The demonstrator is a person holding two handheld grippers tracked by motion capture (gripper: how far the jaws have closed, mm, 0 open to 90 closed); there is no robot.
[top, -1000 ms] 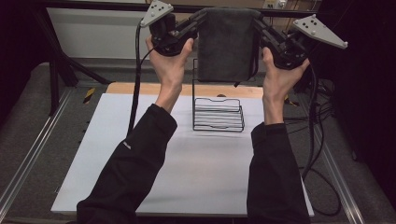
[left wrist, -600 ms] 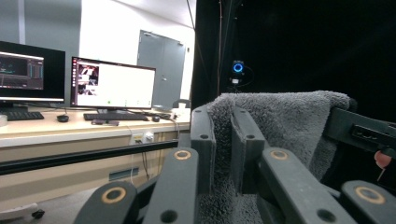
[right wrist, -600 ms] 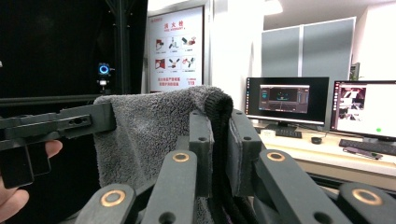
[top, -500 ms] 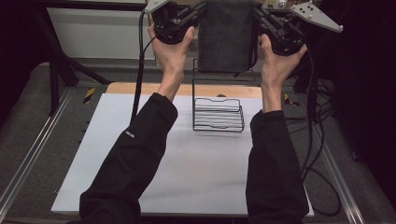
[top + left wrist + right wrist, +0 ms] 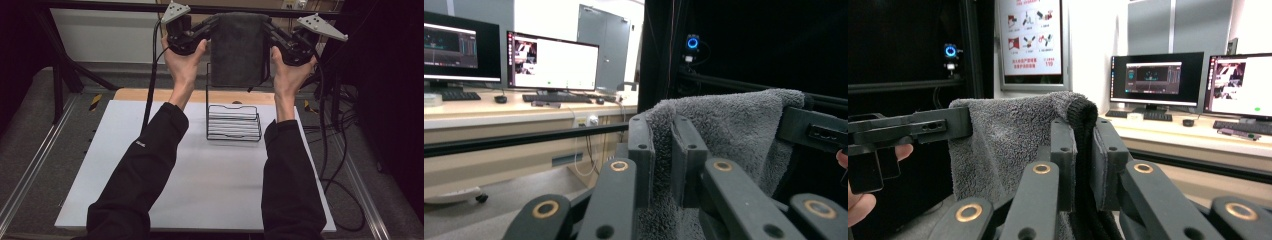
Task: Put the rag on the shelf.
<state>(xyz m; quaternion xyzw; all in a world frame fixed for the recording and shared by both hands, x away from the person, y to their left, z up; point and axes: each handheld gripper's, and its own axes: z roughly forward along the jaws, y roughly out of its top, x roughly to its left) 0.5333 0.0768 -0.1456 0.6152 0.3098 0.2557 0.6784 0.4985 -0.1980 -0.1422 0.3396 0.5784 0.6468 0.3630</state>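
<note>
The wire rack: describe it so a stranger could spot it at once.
On the white table, look to the far middle, just before the wooden strip. The wire rack stands there under the hanging grey towel, the one black, barred frame on the surface.

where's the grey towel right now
In the high view the grey towel hangs stretched between the left gripper and right gripper, each clamping a top corner, above the black wire rack.

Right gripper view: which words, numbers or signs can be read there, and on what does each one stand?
Poster on the wall: pictures and red lines of text, too small to read.
Two monitors, and: screen contents too blurred to read.
Grey towel: no label or text seen.
Nothing can be quoted as legible.
</note>
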